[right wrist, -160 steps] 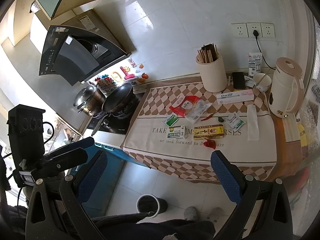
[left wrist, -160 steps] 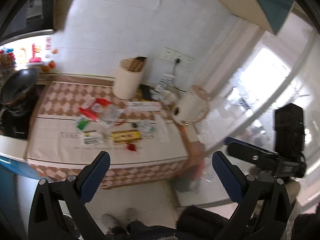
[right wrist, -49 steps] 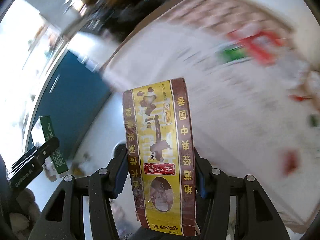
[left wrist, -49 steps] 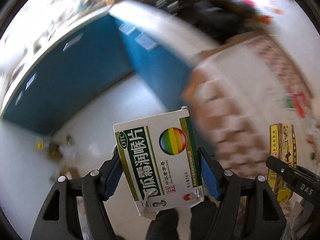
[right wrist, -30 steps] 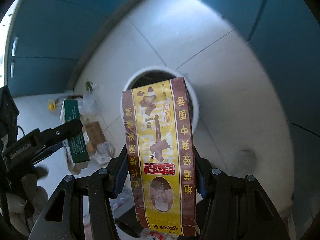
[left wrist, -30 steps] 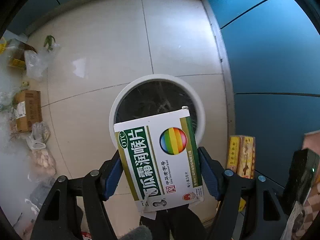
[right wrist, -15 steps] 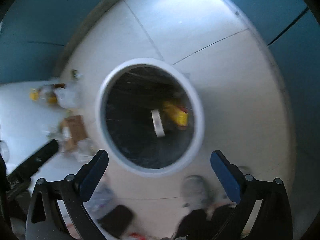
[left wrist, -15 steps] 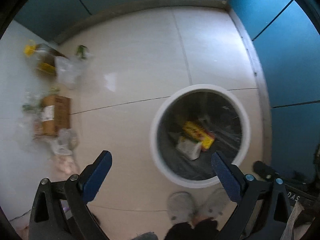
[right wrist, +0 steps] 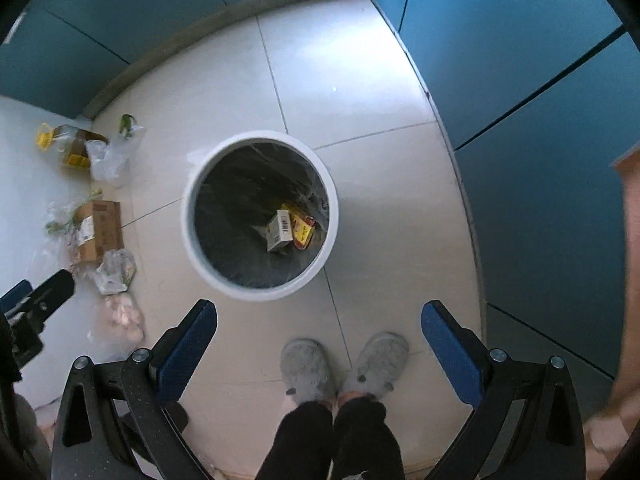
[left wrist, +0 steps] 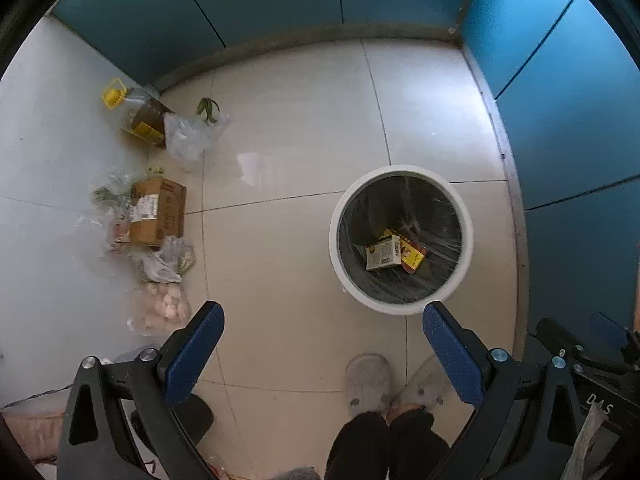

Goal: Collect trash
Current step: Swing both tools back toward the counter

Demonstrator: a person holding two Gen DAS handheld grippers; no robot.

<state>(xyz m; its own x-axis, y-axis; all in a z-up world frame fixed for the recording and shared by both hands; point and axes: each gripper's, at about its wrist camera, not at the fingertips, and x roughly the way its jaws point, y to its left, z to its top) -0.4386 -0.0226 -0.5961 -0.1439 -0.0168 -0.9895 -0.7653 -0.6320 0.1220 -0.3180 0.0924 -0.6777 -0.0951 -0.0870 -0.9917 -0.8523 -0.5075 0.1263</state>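
Observation:
A round white trash bin (left wrist: 335,216) (right wrist: 188,216) with a dark liner stands on the tiled floor below both grippers. At its bottom lie a white medicine box (left wrist: 383,253) (right wrist: 279,230) and a yellow-and-red box (left wrist: 412,250) (right wrist: 300,226), side by side. My left gripper (left wrist: 320,330) points straight down with its blue pads wide apart and nothing between them; the bin sits ahead and to the right. My right gripper (right wrist: 319,328) is open and empty too, high over the floor with the bin just ahead of its fingertips.
Blue cabinet fronts (left wrist: 568,128) (right wrist: 520,92) close off the far and right sides. Against the left wall lie an oil bottle (left wrist: 140,118), a cardboard box (left wrist: 158,210) (right wrist: 98,232) and plastic bags of food (left wrist: 164,304). The person's grey slippers (right wrist: 306,366) stand just in front of the bin.
Both boxes left the jaws and dropped into the bin about half a second ago. Since then both grippers have risen, so the bin looks smaller and further off.

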